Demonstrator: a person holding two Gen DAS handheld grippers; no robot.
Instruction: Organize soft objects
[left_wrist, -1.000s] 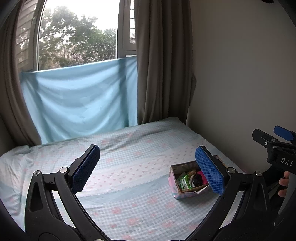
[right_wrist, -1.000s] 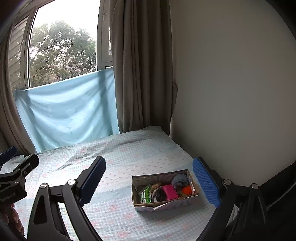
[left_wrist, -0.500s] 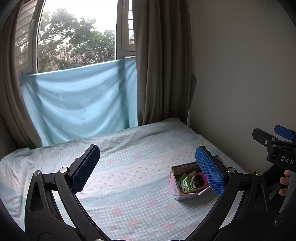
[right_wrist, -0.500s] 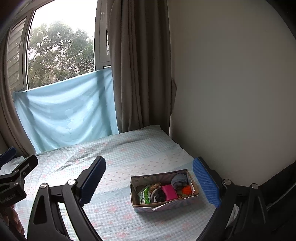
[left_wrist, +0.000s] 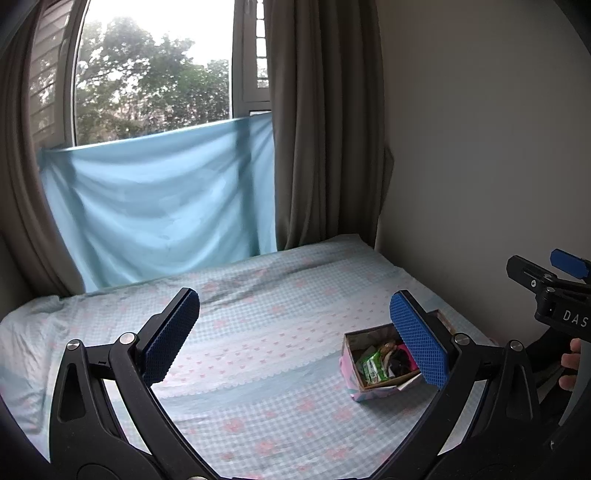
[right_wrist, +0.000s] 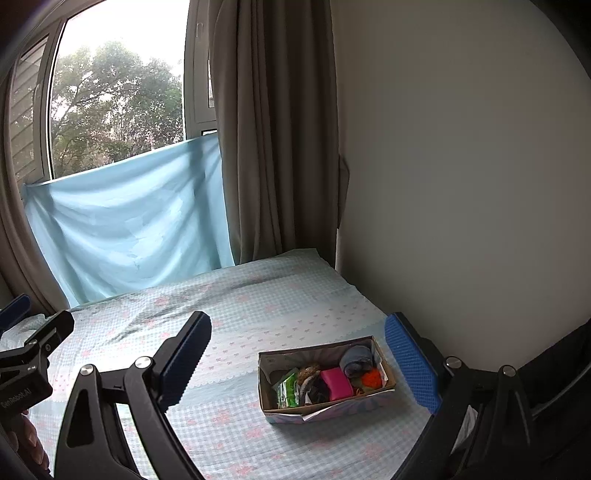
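A small cardboard box (right_wrist: 328, 411) sits on the checked bed sheet (right_wrist: 236, 317) near the right wall. It holds a green packet (right_wrist: 289, 391), a pink item (right_wrist: 336, 383), a rolled grey cloth (right_wrist: 356, 360), an orange item (right_wrist: 371, 378) and dark soft things. The box also shows in the left wrist view (left_wrist: 352, 384), partly behind the right finger. My left gripper (left_wrist: 295, 336) is open and empty, above the bed, left of the box. My right gripper (right_wrist: 298, 356) is open and empty, with the box between its fingers, farther off.
A pale wall (right_wrist: 461, 184) runs along the bed's right side. A brown curtain (right_wrist: 273, 147) and a light blue cloth (right_wrist: 129, 229) hang under the window behind the bed. The other gripper shows at the edge of each view (left_wrist: 554, 295) (right_wrist: 26, 354).
Both views have drifted slightly; the box sits a little lower and more to the left in the right wrist view. Both grippers stay open and empty.
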